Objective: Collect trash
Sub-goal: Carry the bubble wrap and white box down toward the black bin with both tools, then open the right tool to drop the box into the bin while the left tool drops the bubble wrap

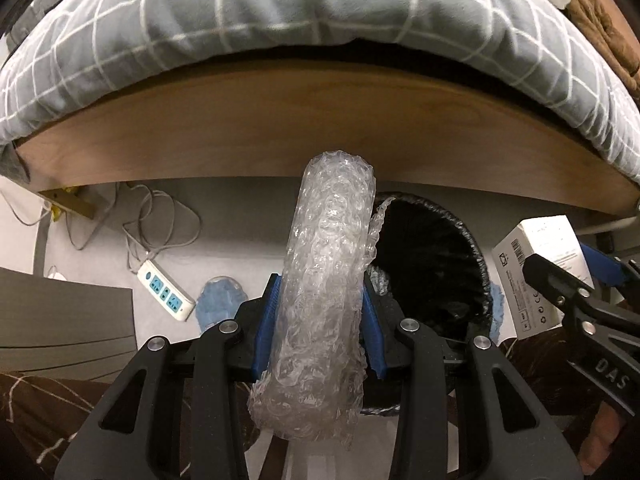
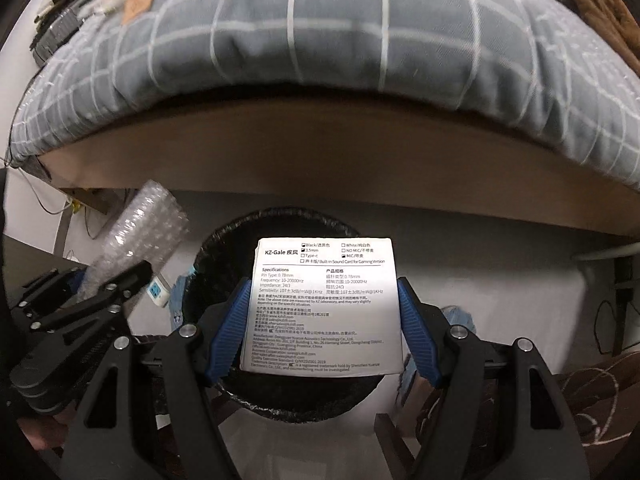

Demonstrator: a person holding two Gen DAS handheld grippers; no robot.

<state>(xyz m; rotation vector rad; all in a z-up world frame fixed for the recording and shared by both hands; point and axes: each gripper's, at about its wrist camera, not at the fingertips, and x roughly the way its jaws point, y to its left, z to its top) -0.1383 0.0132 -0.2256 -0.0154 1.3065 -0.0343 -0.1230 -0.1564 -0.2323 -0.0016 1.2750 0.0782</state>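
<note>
Clear bubble wrap rolled into a long tube (image 1: 328,292) was pinched between the blue pads of the left gripper (image 1: 320,320), hanging just left of the round black-lined trash bin (image 1: 436,264). Directly above that bin's mouth, the right gripper (image 2: 320,320) clamped a white cardboard earphone box (image 2: 324,304) by its two side edges, printed label facing the camera. Behind the bin ran the brown wooden bed frame (image 1: 280,136) under a grey checked quilt (image 1: 280,12). Left of the bin, a white power strip (image 1: 166,294) lay on the floor.

Pale floor (image 1: 248,216) carries black-lined bin (image 1: 432,264), white power strip (image 1: 166,294) with tangled cables (image 1: 160,220) far left, blue cloth (image 1: 218,298) between them.
</note>
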